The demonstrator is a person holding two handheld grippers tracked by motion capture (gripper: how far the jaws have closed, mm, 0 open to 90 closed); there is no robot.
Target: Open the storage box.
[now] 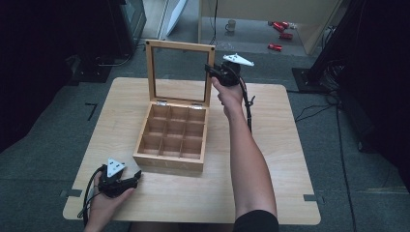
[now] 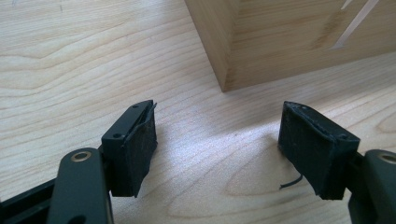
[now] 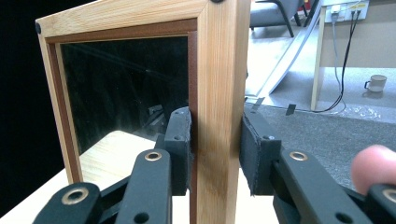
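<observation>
Box: a wooden box (image 1: 170,157) with nine empty compartments sits near the middle of the table (image 1: 285,159), its front wall toward my edge.
Lid: the glass-paned lid (image 1: 180,72) stands upright on its hinges at the box's far side.
Right gripper: my right gripper (image 3: 215,149) pinches the lid's right frame rail (image 3: 217,93) near its top corner; both pads look pressed to the wood.
Left gripper: my left gripper (image 2: 217,149) rests on the table by the box's front left corner (image 2: 224,86), jaws wide, holding nothing.
Risk, lid: I judge the grip shallow; if I swing fast the rail could slip and the lid drop shut.
Risk, box: nothing steadies the base, so pulling the lid could drag or tip the box.
</observation>
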